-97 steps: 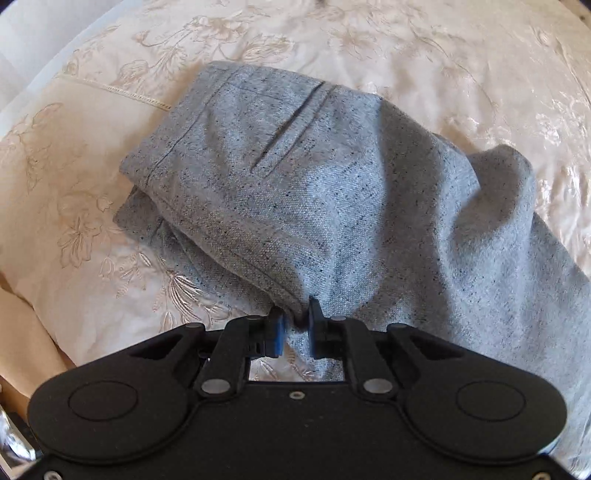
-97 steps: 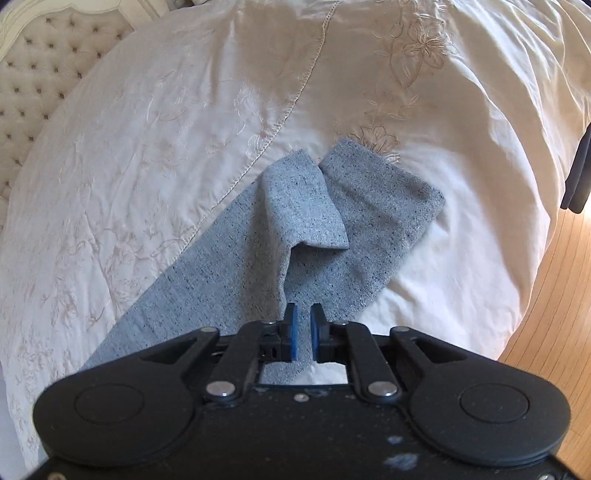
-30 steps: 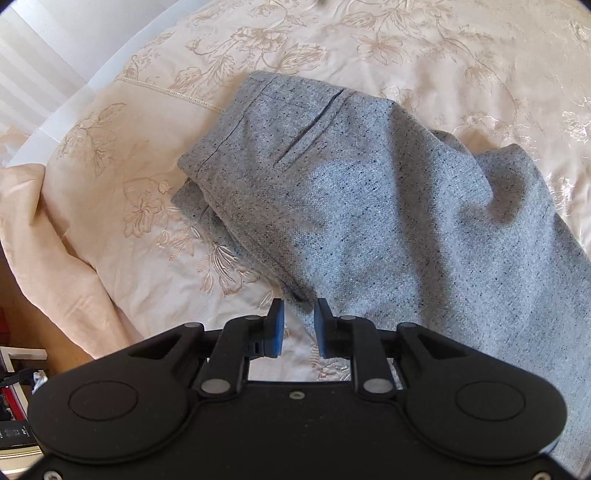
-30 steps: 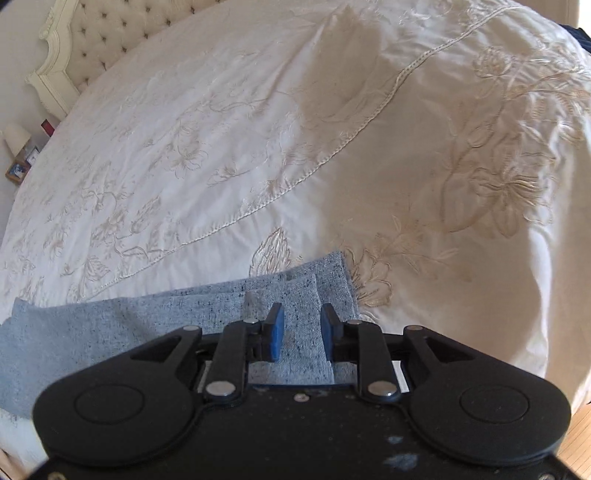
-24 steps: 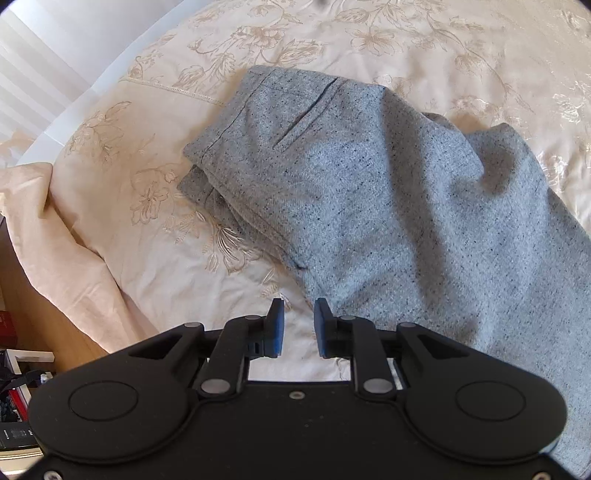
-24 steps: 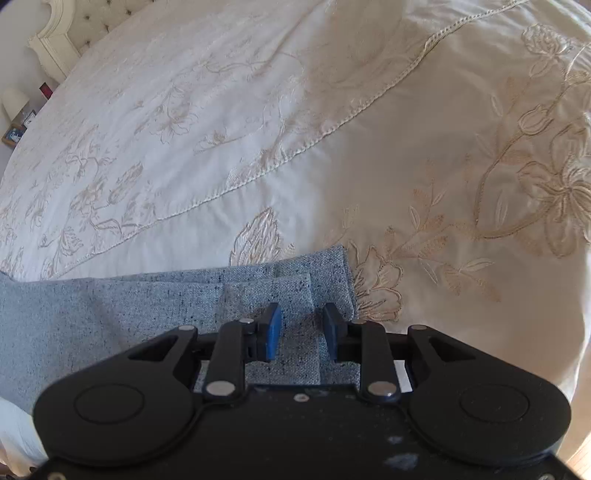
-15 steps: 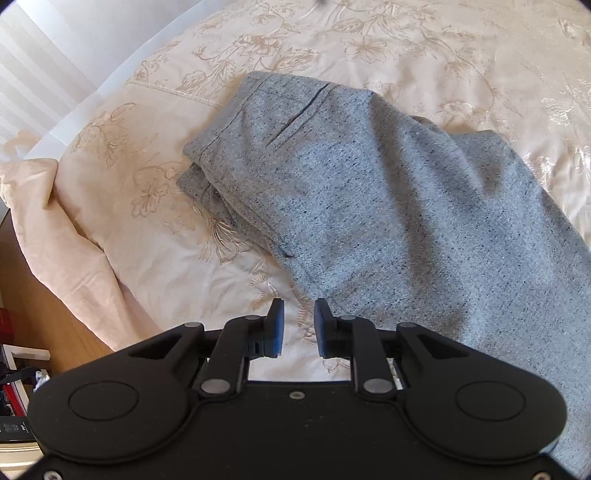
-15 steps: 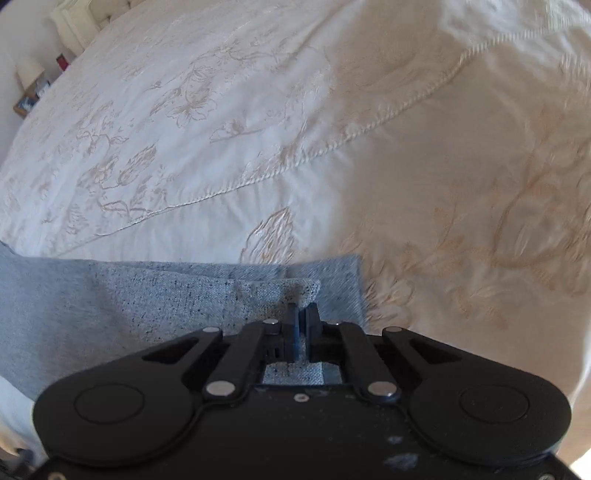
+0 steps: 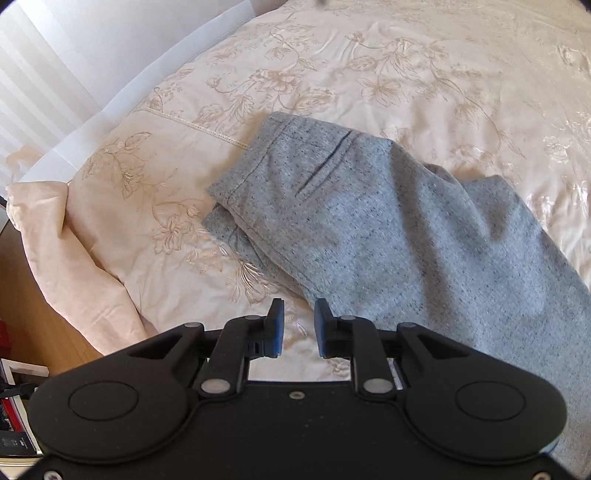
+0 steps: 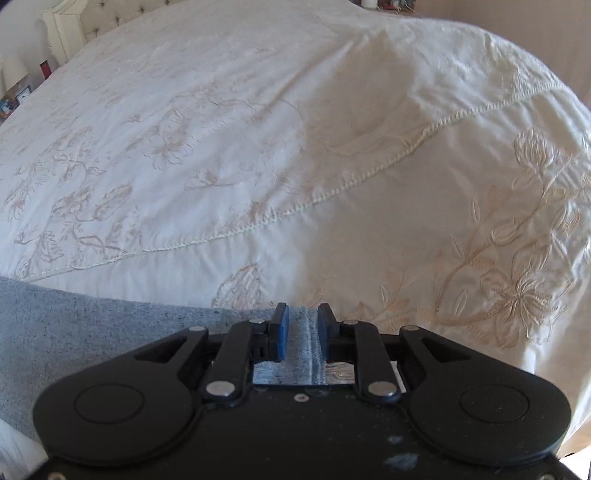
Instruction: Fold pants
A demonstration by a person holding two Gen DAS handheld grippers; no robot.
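Grey speckled pants (image 9: pixel 388 229) lie folded lengthwise on a cream embroidered bedspread (image 9: pixel 406 74), waistband (image 9: pixel 251 173) toward the upper left. My left gripper (image 9: pixel 298 326) hovers open just off the pants' near edge, nothing between its fingers. In the right wrist view the pants leg (image 10: pixel 92 325) runs in from the left and its hem end lies under my right gripper (image 10: pixel 301 325). That gripper's jaws are opening. Grey fabric shows in the gap between the blue pads, which are not pressing on it.
The bedspread's corner (image 9: pixel 66 251) droops over the bed's edge at left, with wooden floor (image 9: pixel 22 295) and a shelf of small things (image 9: pixel 14 424) below. A tufted headboard (image 10: pixel 92 18) stands far off at upper left. Bare bedspread (image 10: pixel 258 147) stretches beyond the hem.
My left gripper, earlier shut on the pants' edge, has let go and risen away. My right gripper closed on the hem half a second ago and has opened again.
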